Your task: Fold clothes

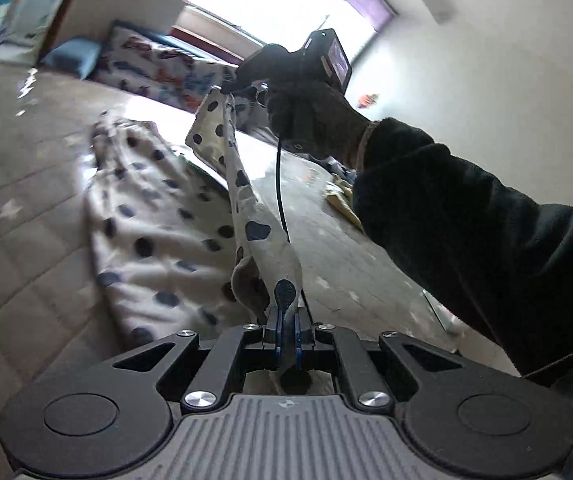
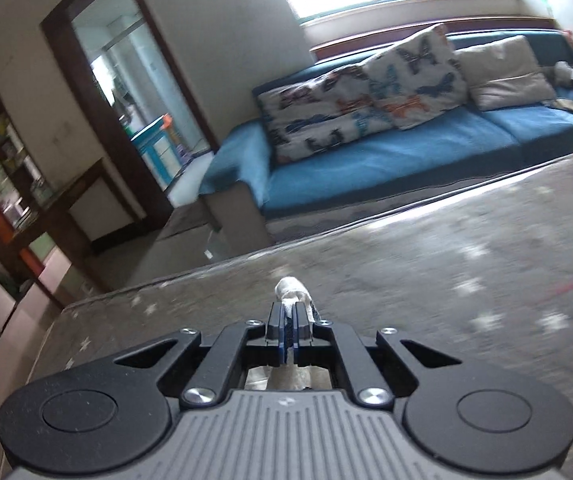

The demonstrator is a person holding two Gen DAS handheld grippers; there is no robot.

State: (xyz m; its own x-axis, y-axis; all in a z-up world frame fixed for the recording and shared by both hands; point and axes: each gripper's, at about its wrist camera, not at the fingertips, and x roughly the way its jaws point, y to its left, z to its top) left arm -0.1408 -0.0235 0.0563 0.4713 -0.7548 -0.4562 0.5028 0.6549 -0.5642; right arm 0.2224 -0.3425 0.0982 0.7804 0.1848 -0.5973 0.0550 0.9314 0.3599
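The left gripper (image 1: 286,320) is clamped tight on an edge of the spotted cloth (image 1: 158,216), its blue pads nearly meeting with fabric pinched between them. The right gripper (image 2: 291,312) is likewise clenched, a small white wad of fabric poking past its tips; seen from the left wrist view it holds another corner of the same cloth, raised above the mat (image 2: 446,264). Between the two grips a strip of the cloth runs taut, while the bulk trails down and lies rumpled on the mat, to the left of that strip.

The risk, I judge, is slippage: each grip seems to bite only a thin edge, though motion blur makes the depth of bite hard to read. A hard pull apart could tug a corner free, and the dragging bulk could bunch and spoil any crease. The dangling cable (image 1: 280,184) runs close beside the strip and could snag it.
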